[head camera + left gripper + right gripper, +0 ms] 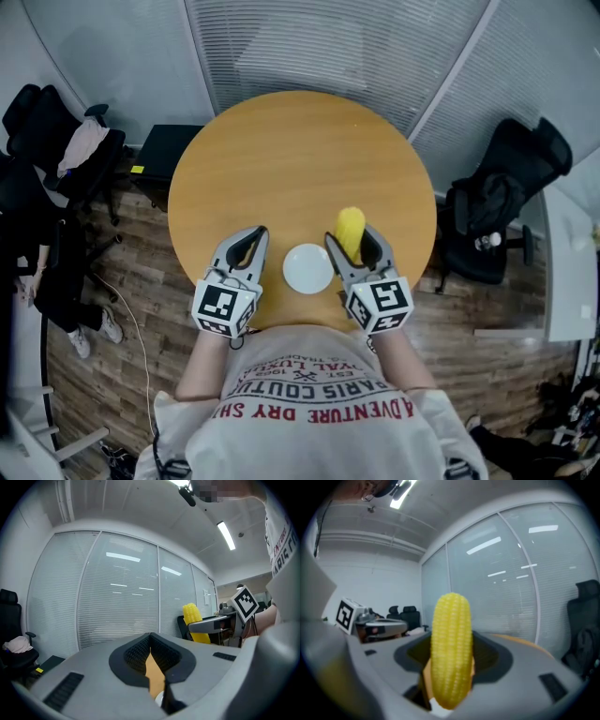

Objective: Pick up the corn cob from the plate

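Corn (350,230) stands nearly upright in the clenched jaws of the right gripper (352,238), right of centre in the head view. It is clear of the plate (307,269), which lies bare just to its left on the table (281,159). The cob is round and is held from two sides only, so it could tilt or slip out if the squeeze loosens or the hand jerks. The left gripper (253,234), at lower left, is closed on nothing.

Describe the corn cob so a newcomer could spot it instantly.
Start at the round wooden table; near the person's edge sits a small white round plate. Just right of it, the right tongs grip the yellow corn cob, the only yellow thing above the tabletop.
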A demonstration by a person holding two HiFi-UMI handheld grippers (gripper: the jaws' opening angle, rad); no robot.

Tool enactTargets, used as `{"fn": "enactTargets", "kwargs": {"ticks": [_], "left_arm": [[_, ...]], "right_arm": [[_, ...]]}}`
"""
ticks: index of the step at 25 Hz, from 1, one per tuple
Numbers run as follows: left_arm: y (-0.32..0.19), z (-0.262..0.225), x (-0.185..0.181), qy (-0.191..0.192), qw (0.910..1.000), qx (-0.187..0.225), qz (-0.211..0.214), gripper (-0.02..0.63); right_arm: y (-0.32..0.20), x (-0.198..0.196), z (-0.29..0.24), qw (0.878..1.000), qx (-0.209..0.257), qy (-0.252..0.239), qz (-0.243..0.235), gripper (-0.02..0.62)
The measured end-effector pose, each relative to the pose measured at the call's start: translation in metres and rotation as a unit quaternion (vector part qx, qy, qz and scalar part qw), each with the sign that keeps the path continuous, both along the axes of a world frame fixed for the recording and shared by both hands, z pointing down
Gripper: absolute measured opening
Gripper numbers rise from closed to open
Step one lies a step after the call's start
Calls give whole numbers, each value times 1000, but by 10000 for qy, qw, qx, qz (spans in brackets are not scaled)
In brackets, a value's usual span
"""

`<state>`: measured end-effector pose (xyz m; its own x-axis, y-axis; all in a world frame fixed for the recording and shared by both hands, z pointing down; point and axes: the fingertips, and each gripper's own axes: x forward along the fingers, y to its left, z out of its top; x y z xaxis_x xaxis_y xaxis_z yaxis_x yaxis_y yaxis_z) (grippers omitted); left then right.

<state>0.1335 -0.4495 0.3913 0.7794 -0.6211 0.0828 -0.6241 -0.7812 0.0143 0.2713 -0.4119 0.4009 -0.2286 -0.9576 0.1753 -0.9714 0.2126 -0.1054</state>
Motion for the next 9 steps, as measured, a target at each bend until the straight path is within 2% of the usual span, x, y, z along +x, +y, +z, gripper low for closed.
{"fn": "enactTargets", "kwargs": {"ticks": [9], "left_arm": [[2,-2,4,-8,10000,4,28,35]], "right_arm": [[0,3,3,9999,-72,-108,40,270]]}}
